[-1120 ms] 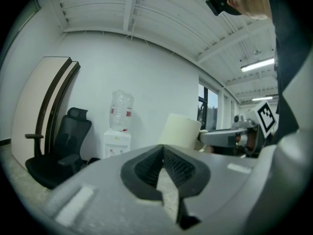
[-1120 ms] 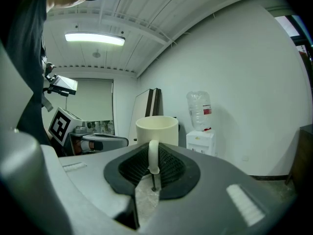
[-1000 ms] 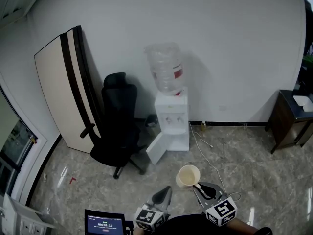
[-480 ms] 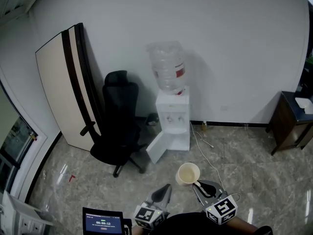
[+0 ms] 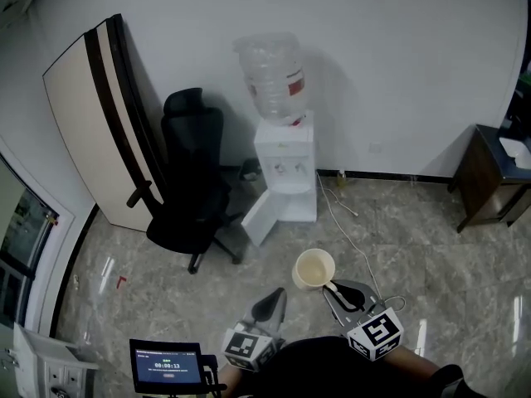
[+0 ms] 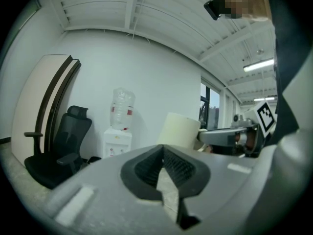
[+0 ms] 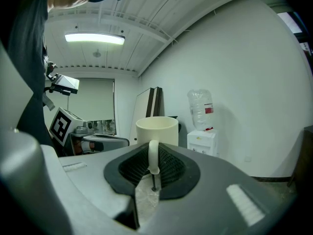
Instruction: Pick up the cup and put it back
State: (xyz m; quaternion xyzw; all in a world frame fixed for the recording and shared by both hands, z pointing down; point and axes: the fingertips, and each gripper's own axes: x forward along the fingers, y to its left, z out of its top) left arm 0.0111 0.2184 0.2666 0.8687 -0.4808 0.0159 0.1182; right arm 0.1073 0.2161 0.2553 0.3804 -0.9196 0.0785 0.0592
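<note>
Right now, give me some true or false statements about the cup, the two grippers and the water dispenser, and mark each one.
1. The right gripper grips the cup by its handle. True.
2. The cup stands on the ground. False: the right gripper holds it up in the air.
3. The left gripper holds nothing. True: its jaws are together.
4. The water dispenser has its lower door shut. False: the door hangs open.
5. The office chair is right of the dispenser. False: in the head view it is on the left.
</note>
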